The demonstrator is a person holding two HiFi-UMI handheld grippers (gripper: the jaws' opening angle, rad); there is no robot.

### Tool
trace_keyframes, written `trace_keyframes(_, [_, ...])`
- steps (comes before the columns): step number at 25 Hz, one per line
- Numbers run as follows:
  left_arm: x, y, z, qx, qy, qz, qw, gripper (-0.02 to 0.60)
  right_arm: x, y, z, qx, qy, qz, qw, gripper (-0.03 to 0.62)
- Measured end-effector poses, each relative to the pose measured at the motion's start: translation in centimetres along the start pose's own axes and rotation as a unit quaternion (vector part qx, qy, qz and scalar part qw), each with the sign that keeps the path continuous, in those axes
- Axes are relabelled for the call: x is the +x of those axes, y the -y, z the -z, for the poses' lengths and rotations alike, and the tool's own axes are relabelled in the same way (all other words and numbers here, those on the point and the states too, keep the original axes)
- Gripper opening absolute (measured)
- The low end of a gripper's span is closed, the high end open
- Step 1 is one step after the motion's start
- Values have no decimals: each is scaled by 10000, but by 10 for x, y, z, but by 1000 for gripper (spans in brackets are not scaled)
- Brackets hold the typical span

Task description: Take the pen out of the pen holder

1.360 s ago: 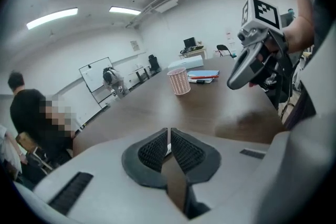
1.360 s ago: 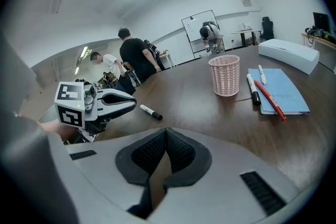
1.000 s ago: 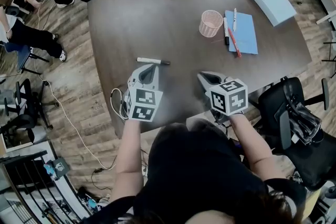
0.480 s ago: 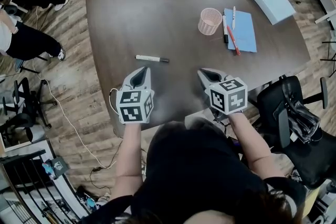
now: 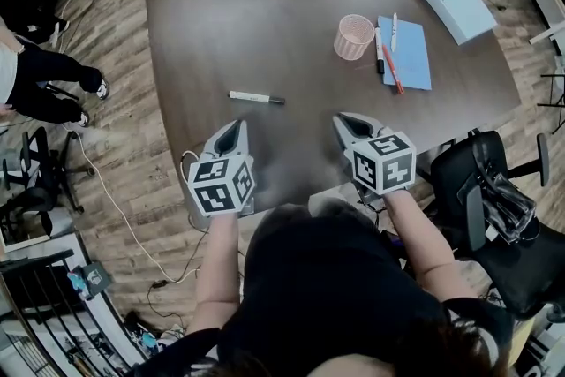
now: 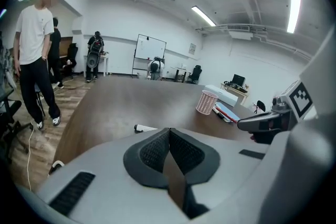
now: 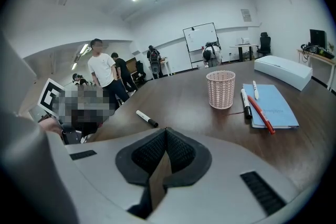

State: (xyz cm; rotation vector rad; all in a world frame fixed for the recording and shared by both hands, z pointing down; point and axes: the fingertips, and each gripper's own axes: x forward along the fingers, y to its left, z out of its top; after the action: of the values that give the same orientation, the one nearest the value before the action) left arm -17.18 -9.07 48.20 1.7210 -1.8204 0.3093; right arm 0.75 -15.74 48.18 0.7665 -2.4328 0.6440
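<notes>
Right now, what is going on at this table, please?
A person holds the left gripper and the right gripper above the near edge of the dark table, both with fingers closed on nothing. The pink pen holder stands farther away, and no pen shows inside it. Three pens lie beside it, on and along a blue notebook. One marker lies alone in front of the left gripper.
</notes>
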Motion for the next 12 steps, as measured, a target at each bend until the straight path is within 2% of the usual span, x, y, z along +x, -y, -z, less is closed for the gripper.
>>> trace_keyframes(12, [-1, 1, -1, -17, -17, 44, 10000, 29, 0, -2, -3, -78, 50, 20, 10000, 18])
